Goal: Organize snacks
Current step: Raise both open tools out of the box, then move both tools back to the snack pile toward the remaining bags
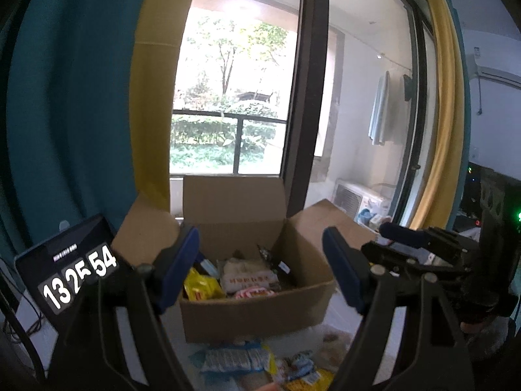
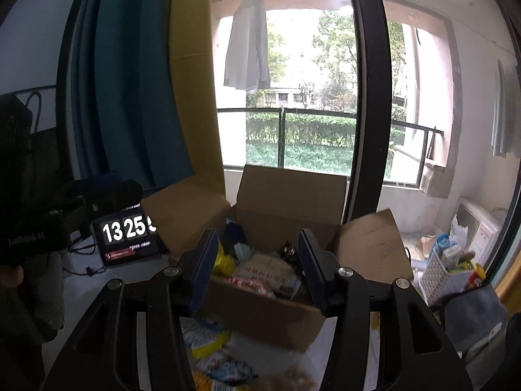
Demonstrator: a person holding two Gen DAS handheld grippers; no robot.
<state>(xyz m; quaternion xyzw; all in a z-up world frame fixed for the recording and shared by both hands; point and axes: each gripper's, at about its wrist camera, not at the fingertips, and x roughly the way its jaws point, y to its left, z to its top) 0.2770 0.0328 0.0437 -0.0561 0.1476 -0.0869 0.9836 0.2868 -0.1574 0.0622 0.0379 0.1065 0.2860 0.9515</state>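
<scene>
On the far left a tablet clock [image 1: 70, 267] leans at the edge of the white surface [image 1: 338, 312]. My left gripper [image 1: 260, 267] hangs in front of the cardboard box [image 1: 257, 312], its blue pads standing wide apart with nothing between them.

The box sits open, flaps up, and already holds some snacks: a yellow packet [image 1: 202, 288] on its left side, a pale wrapped pack [image 1: 249, 277] in the middle, a red-and-white one [image 1: 255, 293] just in front of that. They look light and soft, crinkly film around air and crumbly food, so I judge they would slip under a hard pinch and crush under a heavy one.

Nearer me, loose on the surface in front of the box, lie more: a blue-and-white bag [image 1: 231, 358], then small mixed packets [image 1: 299, 371] beside it. These are what I think remains to be sorted. I would take the bag by its sealed end or across its flat middle, where the film bunches and gives the pads something to bite.

My right gripper [image 2: 257, 267] faces the same box from a little to the right, pads at a moderate gap, empty. Far right, a white basket [image 2: 439, 273] with odds and ends stands apart.
</scene>
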